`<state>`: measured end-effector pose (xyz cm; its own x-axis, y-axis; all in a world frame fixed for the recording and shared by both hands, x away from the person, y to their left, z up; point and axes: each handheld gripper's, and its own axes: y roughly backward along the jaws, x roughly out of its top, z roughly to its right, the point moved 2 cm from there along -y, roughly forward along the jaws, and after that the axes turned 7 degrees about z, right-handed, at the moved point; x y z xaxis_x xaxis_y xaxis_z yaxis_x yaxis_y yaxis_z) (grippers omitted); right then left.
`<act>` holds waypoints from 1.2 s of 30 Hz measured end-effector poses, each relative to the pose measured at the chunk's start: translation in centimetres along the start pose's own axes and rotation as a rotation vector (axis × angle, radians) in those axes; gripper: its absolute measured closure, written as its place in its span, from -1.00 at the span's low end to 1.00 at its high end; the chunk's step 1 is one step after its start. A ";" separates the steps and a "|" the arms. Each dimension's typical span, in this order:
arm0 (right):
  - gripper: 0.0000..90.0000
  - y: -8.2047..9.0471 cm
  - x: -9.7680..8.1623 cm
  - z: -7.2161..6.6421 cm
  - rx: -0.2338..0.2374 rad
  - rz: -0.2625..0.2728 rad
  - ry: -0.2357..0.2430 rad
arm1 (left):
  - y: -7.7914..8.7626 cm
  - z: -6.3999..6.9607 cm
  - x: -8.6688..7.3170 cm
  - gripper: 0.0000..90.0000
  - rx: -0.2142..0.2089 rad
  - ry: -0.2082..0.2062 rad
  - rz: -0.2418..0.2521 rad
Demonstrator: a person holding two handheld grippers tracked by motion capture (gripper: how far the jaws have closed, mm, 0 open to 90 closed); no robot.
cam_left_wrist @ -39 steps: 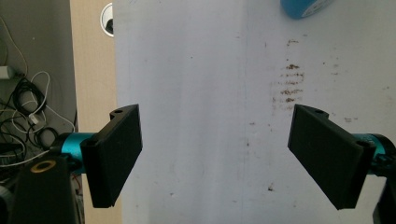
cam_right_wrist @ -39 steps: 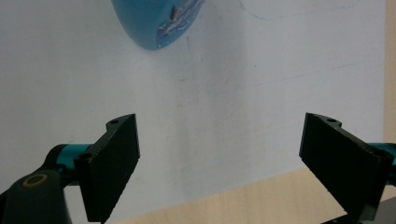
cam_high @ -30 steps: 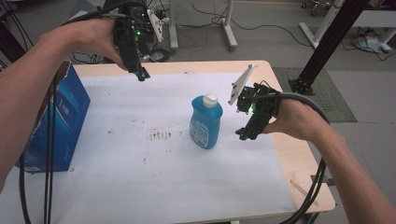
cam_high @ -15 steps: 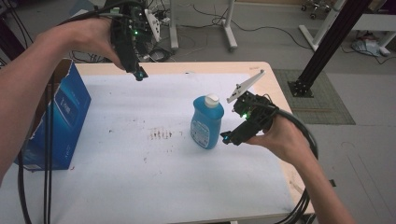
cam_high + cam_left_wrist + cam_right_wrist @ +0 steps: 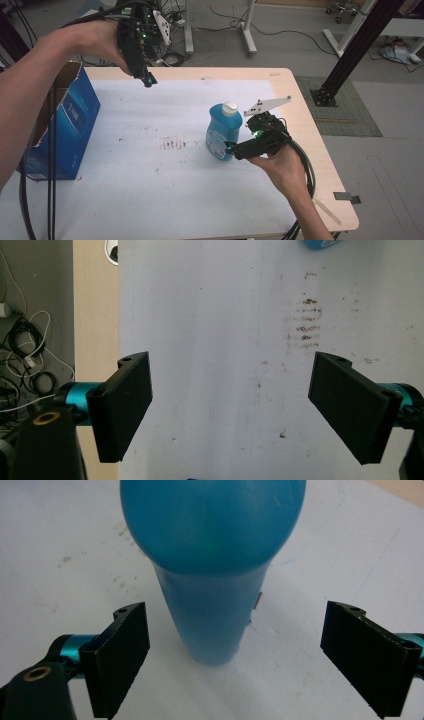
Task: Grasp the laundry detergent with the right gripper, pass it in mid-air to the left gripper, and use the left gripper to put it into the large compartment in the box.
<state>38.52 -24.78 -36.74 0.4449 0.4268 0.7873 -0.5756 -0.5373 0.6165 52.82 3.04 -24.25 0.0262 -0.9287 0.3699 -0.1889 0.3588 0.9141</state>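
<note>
High view, change: my right gripper [image 5: 231, 148] has come down and in from the table's right side since a second ago and now sits low beside the blue bottle [image 5: 223, 131]; I judge a grasp is next.
High view, bottle: upright on the white sheet [image 5: 150, 200], right of middle, white cap [image 5: 229, 106] on; contents cannot be told.
High view, box: blue box [image 5: 65, 125] at the left edge, top open, inside hidden.
High view, left gripper [image 5: 148, 80]: held high over the far edge, unchanged.
Left gripper view: jaws wide apart, nothing between, stained sheet below.
Right gripper view: jaws wide apart, the bottle [image 5: 212, 580] between but ahead of them, pads [image 5: 122, 657] not touching it.
</note>
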 end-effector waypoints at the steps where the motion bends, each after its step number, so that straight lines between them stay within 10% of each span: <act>1: -0.74 0.0 0.0 0.0 0.000 0.000 0.000 | 0.0 0.0 0.0 -0.61 0.000 0.000 0.002; 36: -0.68 -3.3 0.2 -1.4 -0.071 0.067 -0.026 | 0.2 0.1 -0.8 -0.61 0.005 0.021 0.023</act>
<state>39.58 -21.85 -38.63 0.4212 0.3719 0.8272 -0.6514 -0.5106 0.5613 52.64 3.88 -24.38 0.0425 -0.9180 0.3944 -0.1950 0.3795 0.9044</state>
